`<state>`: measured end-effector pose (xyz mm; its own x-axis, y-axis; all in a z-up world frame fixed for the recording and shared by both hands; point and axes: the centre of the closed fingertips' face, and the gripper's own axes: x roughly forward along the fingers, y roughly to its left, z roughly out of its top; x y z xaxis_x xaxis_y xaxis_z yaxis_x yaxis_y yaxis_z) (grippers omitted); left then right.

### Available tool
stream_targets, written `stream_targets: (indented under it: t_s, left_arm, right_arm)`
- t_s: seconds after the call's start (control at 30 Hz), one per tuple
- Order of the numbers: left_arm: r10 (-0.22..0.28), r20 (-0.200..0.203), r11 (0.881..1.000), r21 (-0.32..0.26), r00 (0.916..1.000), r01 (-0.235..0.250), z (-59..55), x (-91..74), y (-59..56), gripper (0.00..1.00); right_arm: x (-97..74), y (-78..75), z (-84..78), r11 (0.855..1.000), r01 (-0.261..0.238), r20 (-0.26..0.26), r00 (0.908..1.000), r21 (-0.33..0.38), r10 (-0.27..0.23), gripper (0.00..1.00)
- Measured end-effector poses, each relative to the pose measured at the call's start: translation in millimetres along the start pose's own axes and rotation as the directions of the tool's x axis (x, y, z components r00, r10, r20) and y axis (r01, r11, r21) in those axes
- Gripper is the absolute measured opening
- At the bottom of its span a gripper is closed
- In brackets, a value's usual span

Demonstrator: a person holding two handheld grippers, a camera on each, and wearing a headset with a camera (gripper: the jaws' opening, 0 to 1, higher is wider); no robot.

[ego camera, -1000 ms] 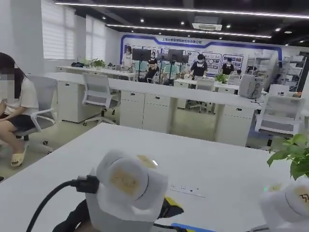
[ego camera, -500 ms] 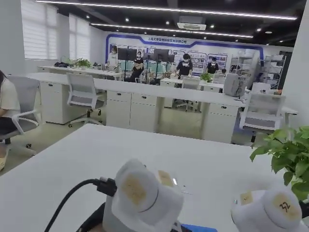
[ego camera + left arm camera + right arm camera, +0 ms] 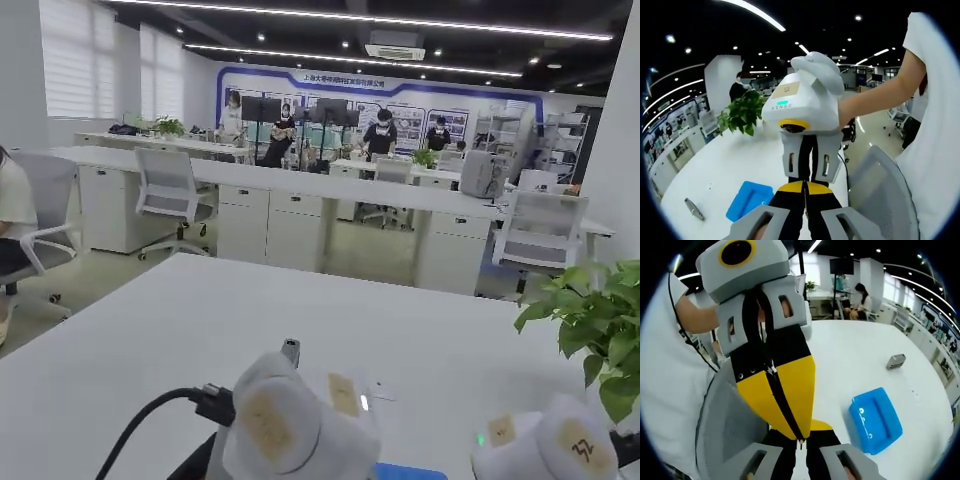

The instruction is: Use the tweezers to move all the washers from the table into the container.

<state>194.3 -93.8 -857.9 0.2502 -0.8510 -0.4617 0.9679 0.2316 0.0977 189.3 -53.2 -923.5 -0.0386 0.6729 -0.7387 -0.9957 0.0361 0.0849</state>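
Observation:
My left gripper (image 3: 804, 192) and right gripper (image 3: 801, 445) point at each other, black-and-yellow jaws nearly tip to tip. Both pairs of jaws are pressed together, and I see nothing held between them. In the head view their white-wrapped backs sit at the bottom edge, the left gripper's body (image 3: 285, 430) beside the right gripper's body (image 3: 555, 450). The blue container (image 3: 875, 420) lies on the white table (image 3: 200, 320) just beyond them; it shows as the blue container (image 3: 750, 200) and the blue container (image 3: 405, 471). No washers or tweezers can be made out.
A small grey metal object (image 3: 896, 361) lies on the table past the container. A potted plant (image 3: 595, 325) stands at the table's right side. A grey mesh chair back (image 3: 880, 195) is close by. Desks, chairs and people fill the room behind.
The head camera has panned right, so the seated person at left has slid out. Both grippers stay low and close together. The small grey object has come into sight.

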Motion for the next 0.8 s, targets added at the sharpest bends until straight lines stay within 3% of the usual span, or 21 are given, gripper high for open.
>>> stream_targets:
  t_s: [0.3,0.6,0.8]
  left_arm:
    - [0.028,0.007,0.999,-0.045,0.9996,-0.027,-8.5,-6.5,6.0,0.00]
    - [0.050,-0.030,0.994,-0.091,0.9983,-0.053,-36.1,-15.1,5.6,0.00]
    - [0.049,-0.066,0.996,-0.072,0.9966,-0.054,-52.9,-6.1,1.4,0.00]
  right_arm:
    - [1.2,-1.6,-5.2,1.000,-0.013,-0.009,0.9999,0.004,0.013,0.02]
    - [7.0,-0.8,-17.4,1.000,-0.027,-0.030,0.9992,0.013,0.028,0.02]
    - [17.5,4.4,-32.7,0.997,-0.042,-0.129,0.9911,-0.069,0.033,0.01]
